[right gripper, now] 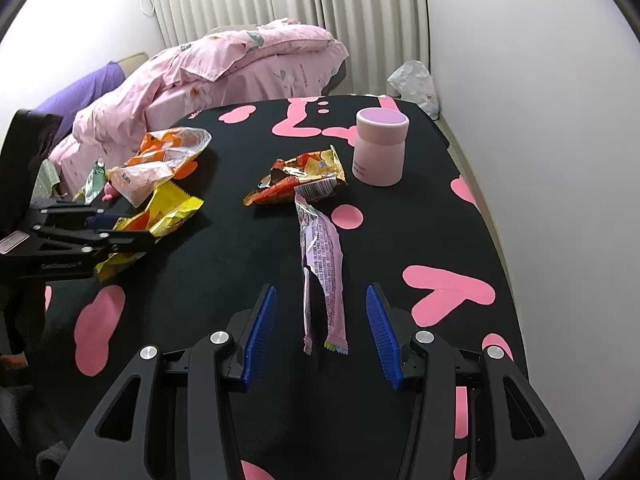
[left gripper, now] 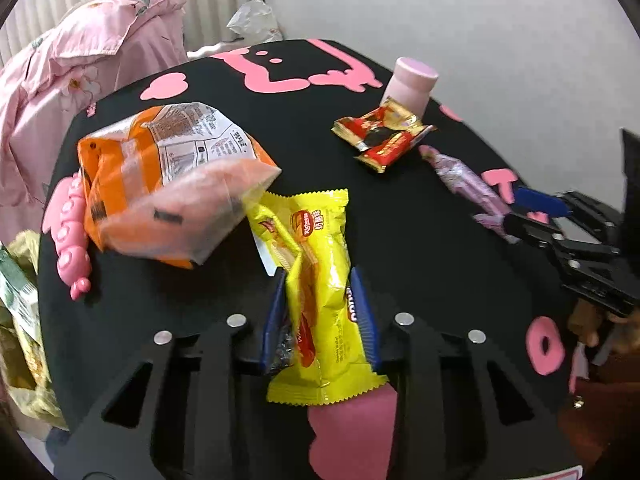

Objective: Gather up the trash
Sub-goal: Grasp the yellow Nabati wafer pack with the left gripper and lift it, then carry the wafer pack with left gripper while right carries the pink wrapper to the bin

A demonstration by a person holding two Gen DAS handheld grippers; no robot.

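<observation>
Trash lies all over our worktop (right gripper: pixel 400 240) near the pink jar (right gripper: pixel 380 152). Our left tongs (left gripper: pixel 320 308) squeeze the yellow wrapper (left gripper: pixel 316 280). Our right tongs (right gripper: pixel 320 328) stand open around the purple wrapper (right gripper: pixel 324 272). Two wrappers wait.

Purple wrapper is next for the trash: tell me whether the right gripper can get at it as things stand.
Probably yes. The purple wrapper lies flat between the open right gripper fingers, nothing on top; the red wrapper only meets its far end.
</observation>
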